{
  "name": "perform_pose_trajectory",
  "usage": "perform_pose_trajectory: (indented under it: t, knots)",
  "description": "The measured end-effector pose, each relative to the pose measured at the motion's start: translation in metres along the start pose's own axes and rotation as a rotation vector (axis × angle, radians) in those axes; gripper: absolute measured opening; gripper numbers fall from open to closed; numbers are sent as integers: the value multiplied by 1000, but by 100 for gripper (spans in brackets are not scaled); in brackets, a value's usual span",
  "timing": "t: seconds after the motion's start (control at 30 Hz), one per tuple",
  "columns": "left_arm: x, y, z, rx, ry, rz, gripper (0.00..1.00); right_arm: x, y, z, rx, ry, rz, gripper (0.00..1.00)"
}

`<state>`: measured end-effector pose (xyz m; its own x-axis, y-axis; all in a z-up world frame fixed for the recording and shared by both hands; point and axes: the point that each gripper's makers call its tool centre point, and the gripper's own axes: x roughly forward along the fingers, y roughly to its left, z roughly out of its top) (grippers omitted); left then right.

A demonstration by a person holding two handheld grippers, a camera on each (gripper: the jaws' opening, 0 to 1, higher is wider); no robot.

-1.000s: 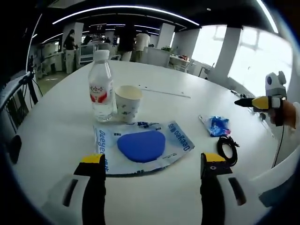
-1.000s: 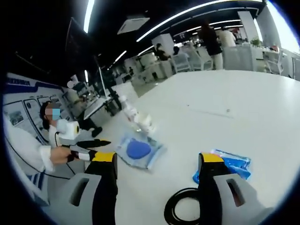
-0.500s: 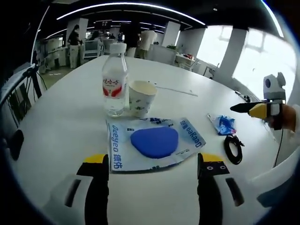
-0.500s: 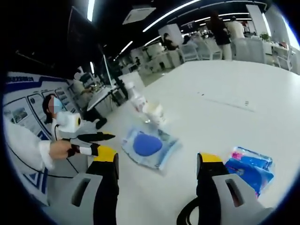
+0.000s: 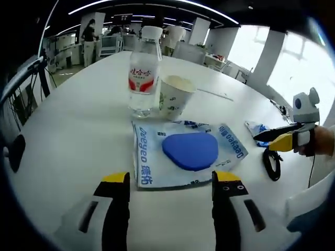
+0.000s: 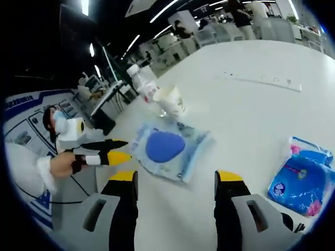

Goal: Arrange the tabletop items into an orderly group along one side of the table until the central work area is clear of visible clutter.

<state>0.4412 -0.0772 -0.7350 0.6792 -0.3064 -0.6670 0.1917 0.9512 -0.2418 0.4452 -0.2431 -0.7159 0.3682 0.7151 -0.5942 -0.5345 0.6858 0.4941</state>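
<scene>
In the left gripper view, a water bottle (image 5: 144,73) stands on the white table (image 5: 68,136) with a paper cup (image 5: 175,98) touching its right side. Just in front lies a flat packet with a blue pad (image 5: 189,151), directly ahead of the left gripper (image 5: 171,180), whose jaws are spread wide and empty. Further right sit a small blue pack (image 5: 257,129) and a coiled black cable (image 5: 272,163), with the right gripper (image 5: 278,137) over them. In the right gripper view its jaws also stand wide, holding nothing.
</scene>
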Motion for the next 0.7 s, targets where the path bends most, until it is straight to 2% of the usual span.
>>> perform_pose_trajectory:
  t: [0.2,0.27,0.37,0.47,0.53,0.57,0.7]
  knots:
    - [5,11,-6,-18,28,15,60,19,-6,-9,31,34,-12,49]
    - [6,13,-9,-32,36,17,55,23,-7,-8,64,14,-16,45]
    - [6,13,-10,-81,34,13,42,28,-9,-14,105,29,-20,37]
    - [9,15,-15,-84,43,29,40,32,-13,-20,139,31,-38,36]
    - [10,16,-18,-85,52,28,34,34,-12,-20,141,19,-26,31]
    - [11,20,-14,-55,26,41,32,34,-12,-20,142,20,-24,29]
    - [8,28,-18,-80,36,84,18,37,-14,-23,145,28,-44,16]
